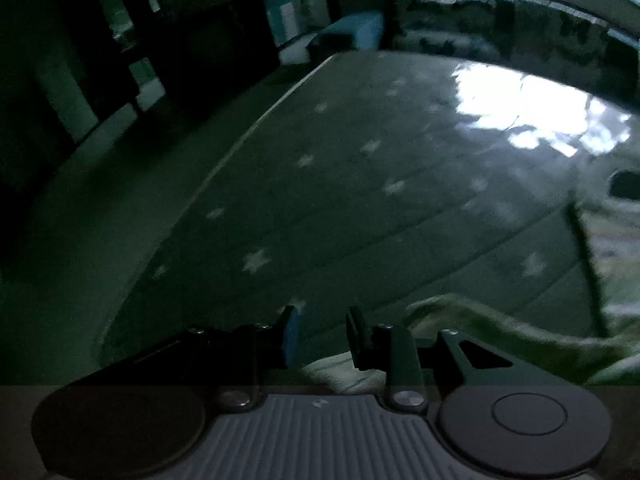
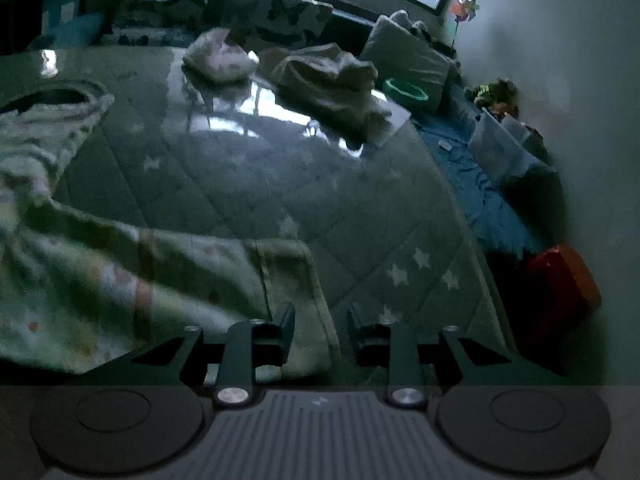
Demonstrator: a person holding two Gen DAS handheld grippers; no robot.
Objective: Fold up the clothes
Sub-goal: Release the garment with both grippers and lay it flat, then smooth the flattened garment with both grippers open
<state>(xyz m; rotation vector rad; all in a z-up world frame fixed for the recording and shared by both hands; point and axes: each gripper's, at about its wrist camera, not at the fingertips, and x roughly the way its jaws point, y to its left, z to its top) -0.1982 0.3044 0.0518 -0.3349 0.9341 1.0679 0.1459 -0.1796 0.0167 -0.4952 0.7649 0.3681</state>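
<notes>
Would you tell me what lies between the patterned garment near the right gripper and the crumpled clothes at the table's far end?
Only bare star-patterned table cover separates the garment from the crumpled clothes, seen in the right wrist view.

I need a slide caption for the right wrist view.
Open right gripper above the hem of a pale patterned garment on a star-print mat.

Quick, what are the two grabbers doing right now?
Left gripper: open, holding nothing, pale garment beside it.
Right gripper: open, garment's edge between its fingers, not pinched.
</notes>
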